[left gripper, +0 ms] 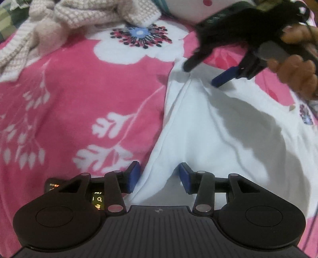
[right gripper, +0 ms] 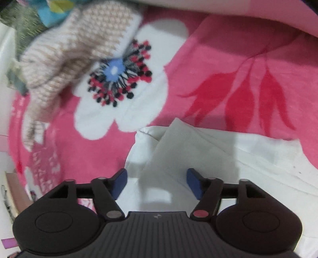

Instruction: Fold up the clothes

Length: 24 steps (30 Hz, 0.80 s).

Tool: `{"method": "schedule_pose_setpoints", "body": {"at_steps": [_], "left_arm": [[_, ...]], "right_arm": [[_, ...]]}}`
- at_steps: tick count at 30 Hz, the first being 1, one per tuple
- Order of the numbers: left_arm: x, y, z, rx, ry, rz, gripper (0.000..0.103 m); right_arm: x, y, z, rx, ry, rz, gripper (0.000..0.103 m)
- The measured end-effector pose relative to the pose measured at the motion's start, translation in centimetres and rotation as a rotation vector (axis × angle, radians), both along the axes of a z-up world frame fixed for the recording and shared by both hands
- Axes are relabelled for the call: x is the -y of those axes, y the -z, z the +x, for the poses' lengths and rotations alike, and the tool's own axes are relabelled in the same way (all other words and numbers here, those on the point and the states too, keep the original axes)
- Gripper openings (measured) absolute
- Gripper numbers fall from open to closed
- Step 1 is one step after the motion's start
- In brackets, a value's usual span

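A white garment [left gripper: 218, 127] lies spread on a pink flowered blanket [left gripper: 79, 89]. My left gripper [left gripper: 159, 176] stands open at the garment's near left edge, with a fold of white cloth rising between its blue pads. In the left wrist view my right gripper [left gripper: 200, 76] hangs over the garment's far corner, open, held by a hand [left gripper: 294, 65]. In the right wrist view the right gripper [right gripper: 157, 183] is open over the layered corner of the white garment [right gripper: 188, 150], gripping nothing.
A beige knitted garment [left gripper: 79, 17] lies crumpled at the far left of the blanket, also in the right wrist view as the knitted garment [right gripper: 75, 51]. A white pillow with pink dots [left gripper: 194, 8] sits at the far edge. Pink blanket [right gripper: 238, 69] stretches beyond the white garment.
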<state>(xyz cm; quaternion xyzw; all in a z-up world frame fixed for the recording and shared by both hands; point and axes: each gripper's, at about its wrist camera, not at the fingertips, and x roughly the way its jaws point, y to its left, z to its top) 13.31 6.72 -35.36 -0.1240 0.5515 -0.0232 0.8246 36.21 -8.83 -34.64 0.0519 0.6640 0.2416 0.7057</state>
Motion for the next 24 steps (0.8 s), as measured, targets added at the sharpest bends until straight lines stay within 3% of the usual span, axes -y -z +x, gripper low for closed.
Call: {"method": "schedule_pose_setpoints", "body": {"at_steps": [5, 9, 10, 13, 15, 19, 22, 24], "left_arm": [[-0.6, 0.4, 0.2, -0.023, 0.003, -0.051, 0.04], [-0.1, 0.1, 0.1, -0.011, 0.044, -0.092, 0.012], [0.0, -0.1, -0.1, -0.006, 0.047, -0.1, 0.011], [0.1, -0.7, -0.5, 0.019, 0.047, -0.137, 0.009], [-0.4, -1.4, -0.7, 0.04, 0.025, -0.209, 0.009], [0.0, -3.1, -1.2, 0.099, 0.035, -0.294, 0.008], [1.0, -4.0, -1.3, 0.13, 0.058, -0.323, 0.008], [1.8, -4.6, -1.5, 0.152, 0.069, -0.333, 0.008]], "right_arm": [[-3.0, 1.2, 0.3, -0.024, -0.026, -0.116, 0.1], [-5.4, 2.1, 0.5, -0.044, -0.046, -0.209, 0.102], [-6.0, 2.3, 0.6, -0.049, -0.051, -0.232, 0.102], [-7.7, 3.0, 0.7, -0.063, -0.067, -0.302, 0.096], [-7.4, 2.9, 0.3, -0.047, -0.075, -0.311, 0.086], [-6.7, 2.6, -0.4, -0.015, -0.093, -0.328, 0.078], [-6.2, 2.4, -1.0, 0.009, -0.106, -0.341, 0.066], [-5.2, 1.9, -1.3, 0.028, -0.106, -0.328, 0.048]]}}
